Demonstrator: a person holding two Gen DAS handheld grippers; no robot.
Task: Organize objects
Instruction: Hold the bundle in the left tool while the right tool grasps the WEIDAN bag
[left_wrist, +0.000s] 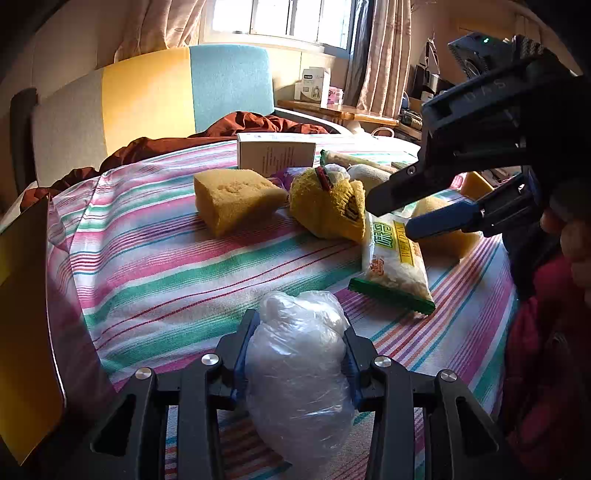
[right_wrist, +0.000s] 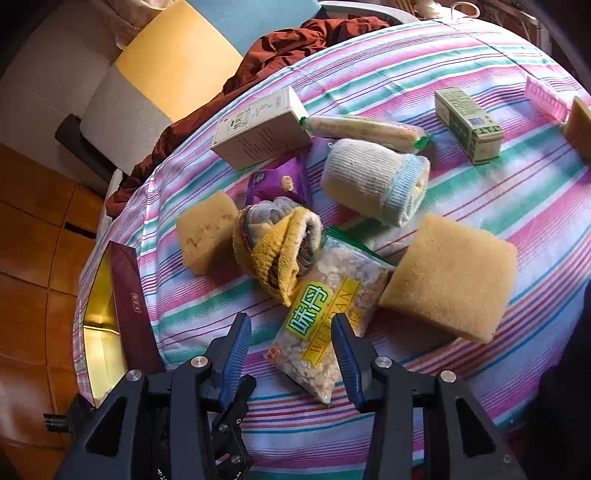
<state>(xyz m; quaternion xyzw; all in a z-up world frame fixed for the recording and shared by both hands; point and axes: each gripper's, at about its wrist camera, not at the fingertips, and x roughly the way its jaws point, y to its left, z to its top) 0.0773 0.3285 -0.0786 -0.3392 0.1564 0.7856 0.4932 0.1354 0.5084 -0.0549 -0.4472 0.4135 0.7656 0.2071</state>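
The left gripper (left_wrist: 295, 354) is closed on a crumpled clear plastic bag (left_wrist: 299, 369), which is pinched between the blue pads and bulges above and below them. The right gripper (right_wrist: 291, 354) is parted to a moderate width above the snack packet (right_wrist: 325, 325); the packet's lower end lies between the fingers, but the pads are not seen pressing on it.

All places are given from the snack packet, which lies on the striped sheet (right_wrist: 480, 74). The yellow sock bundle (right_wrist: 277, 254) rests touching its upper left corner, and the large sponge (right_wrist: 450, 277) lies just beside its right edge.

Several slips are judged possible. If the right fingers close where they stand, the slick film could squirt out sideways, or the packet could be caught only by its corner and swing. The sock bundle could be dragged along when the packet is lifted, since it overlaps the packet's top. The soft bag in the left grip could slide free, being held only by crushed film.

Counted in the right wrist view:
- sponges: three, with the small sponge (right_wrist: 207, 232) beyond the sock bundle and a third at the far right edge
- rolled sock bundles: two
- cartons: two
- snack packets: two, plus a purple sachet
- pink plastic piece: one
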